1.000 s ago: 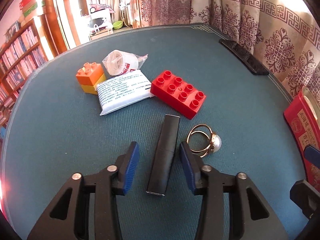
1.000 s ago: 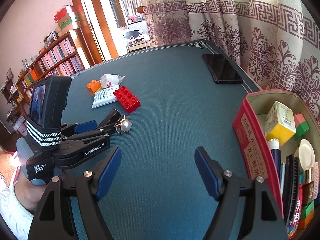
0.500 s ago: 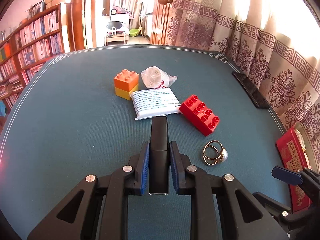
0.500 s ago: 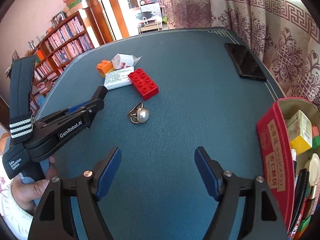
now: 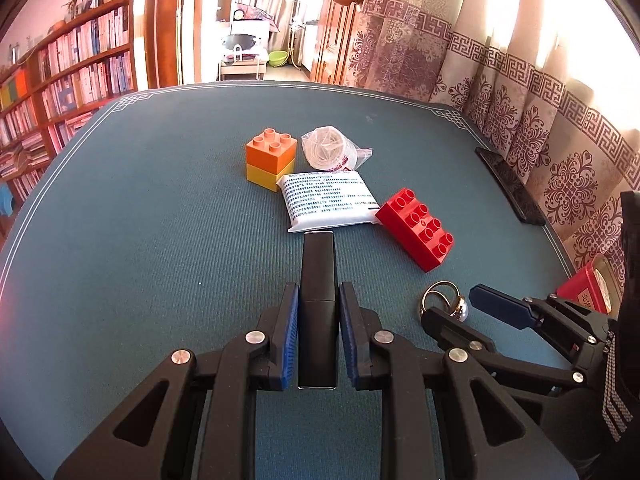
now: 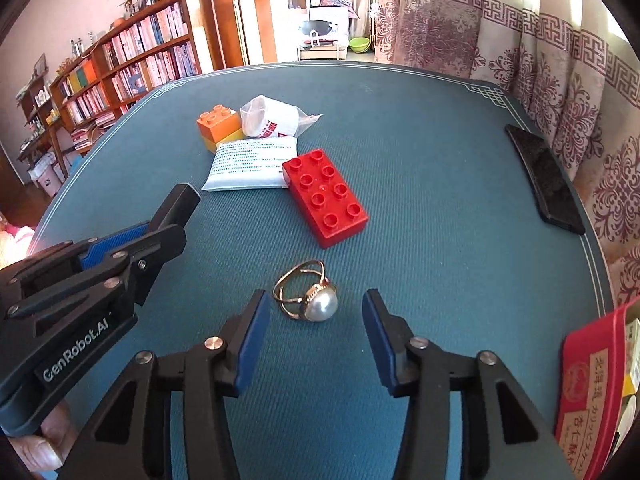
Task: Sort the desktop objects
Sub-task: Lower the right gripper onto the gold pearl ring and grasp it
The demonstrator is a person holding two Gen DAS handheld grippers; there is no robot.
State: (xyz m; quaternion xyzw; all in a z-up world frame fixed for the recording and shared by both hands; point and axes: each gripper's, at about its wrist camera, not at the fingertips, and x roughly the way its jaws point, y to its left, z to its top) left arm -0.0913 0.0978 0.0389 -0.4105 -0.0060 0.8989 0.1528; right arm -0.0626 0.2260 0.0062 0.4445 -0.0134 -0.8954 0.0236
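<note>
bookshelves [image 6: 132, 64]: packed with books, far left beyond the claw | patterned curtains [image 6: 560, 72]: along the right | wooden door frame [image 5: 168, 28]: ahead, left of centre | white cabinet [image 5: 244, 56]: far ahead through the doorway | green basin [image 5: 279, 57]: beside it

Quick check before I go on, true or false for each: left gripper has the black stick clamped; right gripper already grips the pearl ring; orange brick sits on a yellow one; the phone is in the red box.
1. The left gripper is clamped on the black stick. True.
2. The right gripper grips the pearl ring. False: its jaws are closing, and the ring lies between them untouched.
3. The orange brick sits on the yellow brick. True.
4. The phone is in the red box. False: it lies on the table.
</note>
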